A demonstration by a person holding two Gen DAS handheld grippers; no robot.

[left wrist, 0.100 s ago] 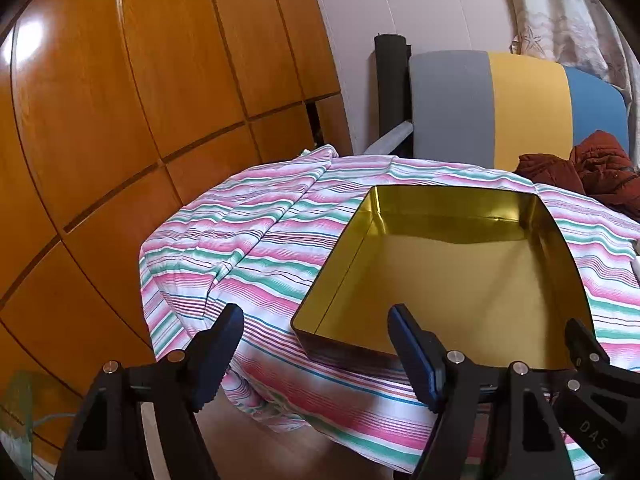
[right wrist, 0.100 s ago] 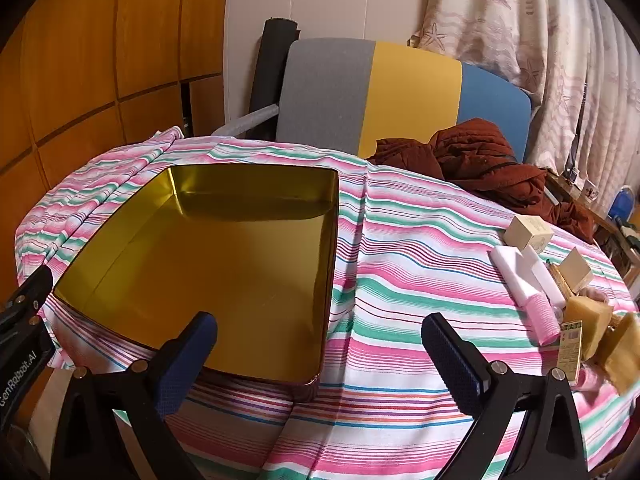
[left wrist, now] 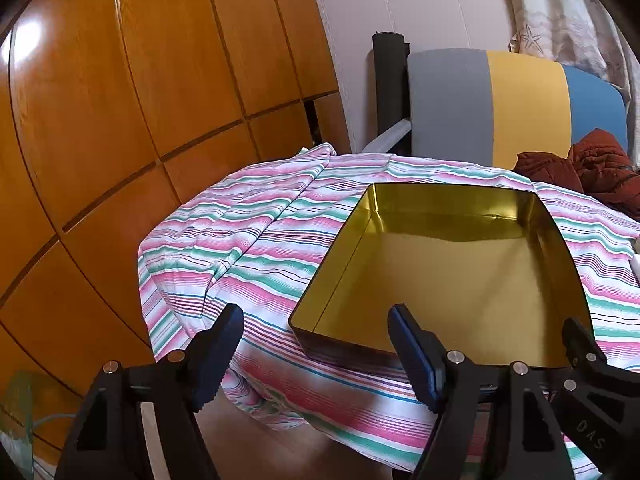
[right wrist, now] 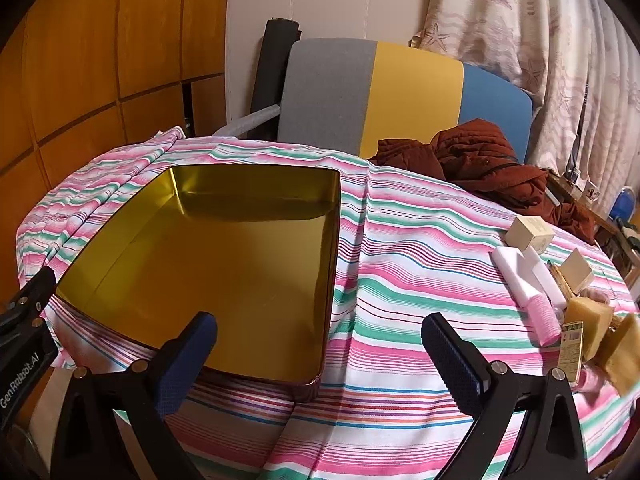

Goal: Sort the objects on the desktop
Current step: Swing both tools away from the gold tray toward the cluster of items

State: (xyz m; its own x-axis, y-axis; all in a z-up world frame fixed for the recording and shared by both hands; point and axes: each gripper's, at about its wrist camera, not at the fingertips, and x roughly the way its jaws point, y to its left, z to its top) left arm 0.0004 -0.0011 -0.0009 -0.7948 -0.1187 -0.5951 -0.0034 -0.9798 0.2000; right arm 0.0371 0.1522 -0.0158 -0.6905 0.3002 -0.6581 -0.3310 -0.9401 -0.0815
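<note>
Tin (right wrist: 224, 264), gold-coloured, rectangular, shallow, nothing inside; sits on the striped tablecloth (right wrist: 408, 272) toward the table's left side. Left gripper (left wrist: 316, 344): fingers wide apart, holding nothing, hovering at the tin's near left corner. Right gripper (right wrist: 320, 340): likewise spread and unladen, over the tin's near right corner. Small items (white foam blocks (right wrist: 524, 276), cream boxes (right wrist: 530, 234), yellow sponges (right wrist: 596, 326)) clustered at the cloth's right edge, well apart from the tin.
</note>
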